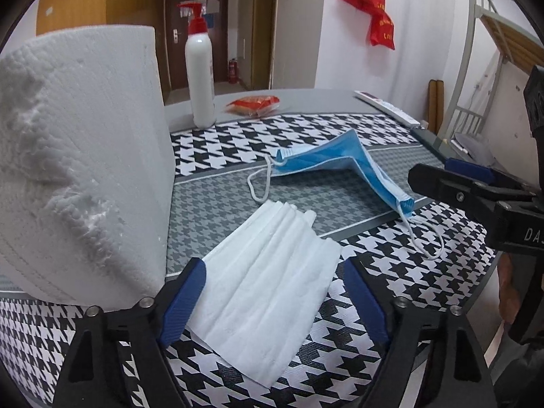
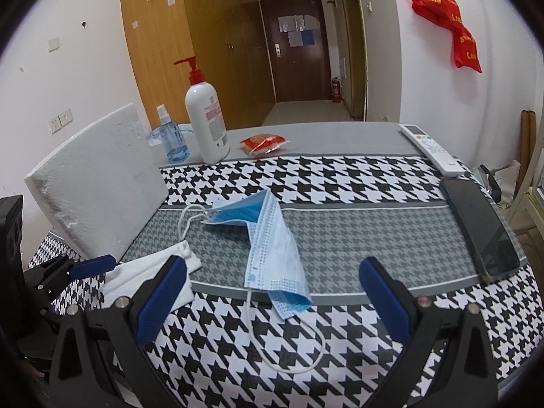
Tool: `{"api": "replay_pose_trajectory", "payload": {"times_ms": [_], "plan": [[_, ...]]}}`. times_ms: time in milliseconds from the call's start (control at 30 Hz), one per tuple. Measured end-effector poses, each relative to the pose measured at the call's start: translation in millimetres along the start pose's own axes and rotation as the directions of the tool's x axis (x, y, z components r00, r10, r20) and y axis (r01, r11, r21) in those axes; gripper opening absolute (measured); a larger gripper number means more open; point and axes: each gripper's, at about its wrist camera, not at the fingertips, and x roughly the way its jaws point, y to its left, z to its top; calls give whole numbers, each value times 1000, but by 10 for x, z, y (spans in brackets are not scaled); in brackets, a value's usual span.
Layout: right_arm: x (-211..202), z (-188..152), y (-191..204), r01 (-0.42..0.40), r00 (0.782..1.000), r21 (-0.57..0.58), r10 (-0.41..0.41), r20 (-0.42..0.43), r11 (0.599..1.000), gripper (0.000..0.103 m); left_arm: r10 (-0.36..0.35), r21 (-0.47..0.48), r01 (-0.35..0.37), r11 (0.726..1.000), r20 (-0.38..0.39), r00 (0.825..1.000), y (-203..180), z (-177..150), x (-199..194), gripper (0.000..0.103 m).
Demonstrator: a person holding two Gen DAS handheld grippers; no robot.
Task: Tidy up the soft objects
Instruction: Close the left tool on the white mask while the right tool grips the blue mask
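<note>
White mask (image 1: pixel 268 292) between left claw (image 1: pixel 275 302) (open)

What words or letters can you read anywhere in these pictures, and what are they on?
"DA": white letters on the right gripper, cut off at the picture's edge.
Red bags on the wall: gold print, too blurred to read.
Pump bottle: pink label, too small to read.
Spray bottle: label unreadable.
Remote control: button markings too small.
Papers on the door: unreadable.

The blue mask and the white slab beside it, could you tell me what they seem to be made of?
Blue mask: probably thin nonwoven fabric, matte, pleated, limp, with elastic-looking ear loops.
White slab: likely foam, matte; crumbly, beaded broken edges suggest polystyrene.
</note>
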Motion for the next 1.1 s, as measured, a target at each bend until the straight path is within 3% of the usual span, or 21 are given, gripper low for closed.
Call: {"api": "replay_pose_trajectory", "payload": {"times_ms": [133, 333, 767, 933, 1000, 1100], "plan": [[85, 20, -7, -1, 1000, -7, 1, -19, 1000, 103, -10, 6, 11, 1000, -17, 1000, 2, 4, 37, 78], [221, 40, -30, 2, 999, -12, -2, -47, 1000, 101, -7, 10, 8, 1000, -46, 999, 22, 16, 110, 67], [442, 58, 1, -4, 995, -45, 0, -103, 999, 91, 23, 64, -18, 998, -65, 998, -10, 5, 158, 32], [486, 65, 0, -14, 993, -45, 9, -119, 999, 67, 10, 65, -5, 998, -76, 997, -5, 28, 168, 30], [506, 59, 2, -13, 992, -46, 7, -127, 999, 64, 14, 75, -8, 997, -74, 997, -19, 25, 165, 28], [525, 57, 10, -13, 991, -52, 6, -133, 999, 60, 5, 83, 1, 997, -74, 997, -34, 28, 166, 16]]}}
